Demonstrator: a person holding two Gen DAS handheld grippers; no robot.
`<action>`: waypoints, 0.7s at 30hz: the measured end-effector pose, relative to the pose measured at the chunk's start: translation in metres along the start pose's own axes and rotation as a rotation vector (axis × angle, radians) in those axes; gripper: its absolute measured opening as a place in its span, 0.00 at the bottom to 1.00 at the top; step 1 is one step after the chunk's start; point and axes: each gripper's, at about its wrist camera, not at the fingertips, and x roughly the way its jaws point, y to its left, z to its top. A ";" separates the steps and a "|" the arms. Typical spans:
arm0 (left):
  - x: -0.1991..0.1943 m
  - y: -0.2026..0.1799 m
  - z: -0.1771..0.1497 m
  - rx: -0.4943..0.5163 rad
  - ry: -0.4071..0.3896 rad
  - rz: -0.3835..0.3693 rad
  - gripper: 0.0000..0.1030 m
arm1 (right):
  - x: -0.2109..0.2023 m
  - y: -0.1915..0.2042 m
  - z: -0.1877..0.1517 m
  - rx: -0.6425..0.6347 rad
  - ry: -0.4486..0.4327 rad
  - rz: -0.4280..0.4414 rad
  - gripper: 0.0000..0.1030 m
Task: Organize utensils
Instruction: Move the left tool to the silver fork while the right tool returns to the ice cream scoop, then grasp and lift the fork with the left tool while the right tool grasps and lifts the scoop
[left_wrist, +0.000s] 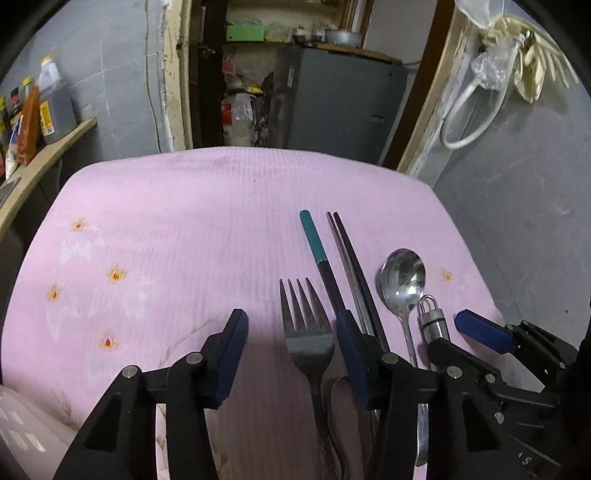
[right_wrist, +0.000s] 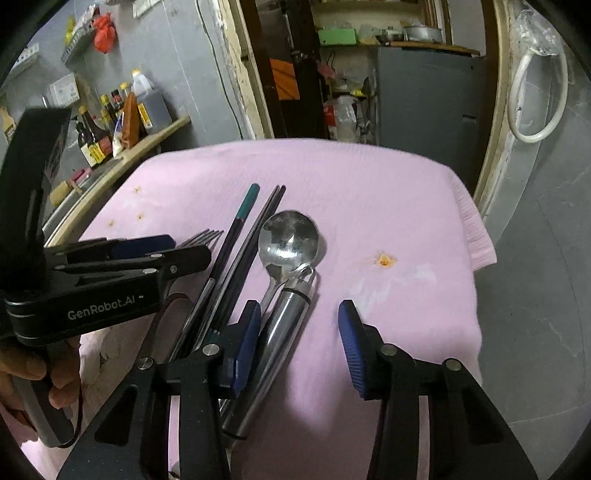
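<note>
The utensils lie side by side on the pink cloth over the bench: fork, teal-tipped chopstick, dark chopsticks, spoon and a steel tube just beside the spoon's handle. The left hand-held gripper is spread open with the fork between its fingers, not touching. The right hand-held gripper is also open, holding nothing, its left finger just beside the tube.
</note>
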 end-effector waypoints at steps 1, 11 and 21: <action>0.001 -0.002 0.003 0.007 0.014 0.006 0.46 | 0.001 0.002 0.002 -0.004 0.010 -0.012 0.38; 0.001 -0.004 0.013 -0.006 0.075 0.008 0.25 | -0.008 0.000 0.009 0.093 0.058 0.005 0.20; -0.077 -0.010 -0.010 0.037 -0.107 -0.011 0.23 | -0.104 0.019 -0.003 0.057 -0.165 0.036 0.18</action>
